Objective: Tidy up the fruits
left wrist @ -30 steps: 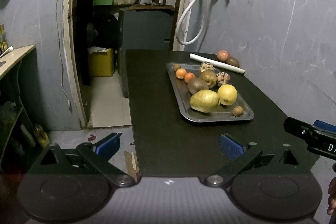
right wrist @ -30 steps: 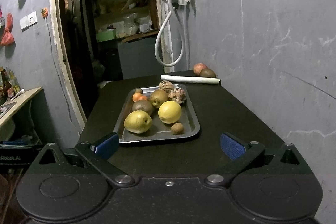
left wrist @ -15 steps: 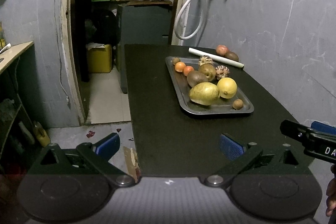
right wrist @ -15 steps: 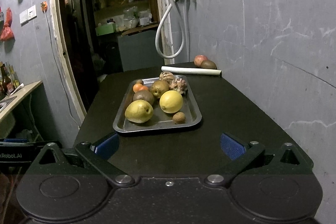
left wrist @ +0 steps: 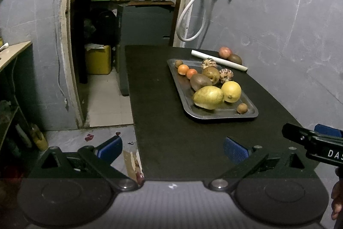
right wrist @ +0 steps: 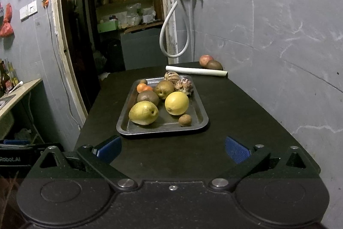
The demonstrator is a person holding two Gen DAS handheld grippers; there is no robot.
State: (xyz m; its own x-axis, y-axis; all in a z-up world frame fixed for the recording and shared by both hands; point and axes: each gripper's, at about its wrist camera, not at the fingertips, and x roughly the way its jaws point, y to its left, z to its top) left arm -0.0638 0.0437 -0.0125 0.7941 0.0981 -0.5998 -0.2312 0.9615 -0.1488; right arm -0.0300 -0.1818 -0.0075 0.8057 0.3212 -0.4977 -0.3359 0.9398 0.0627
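Note:
A metal tray on the black table holds several fruits: a yellow-green mango, a yellow citrus, a brown pear, small oranges and a small brown fruit. A red apple and a brown fruit lie off the tray by the wall. My left gripper is open and empty at the table's near left edge. My right gripper is open and empty in front of the tray.
A white rolled tube lies behind the tray. The grey wall runs along the table's right side. A doorway and floor lie to the left of the table. The right gripper shows at the left view's edge.
Both grippers have shifted slightly; the tray sits a little higher and nearer in the views. Nothing was grasped or released.

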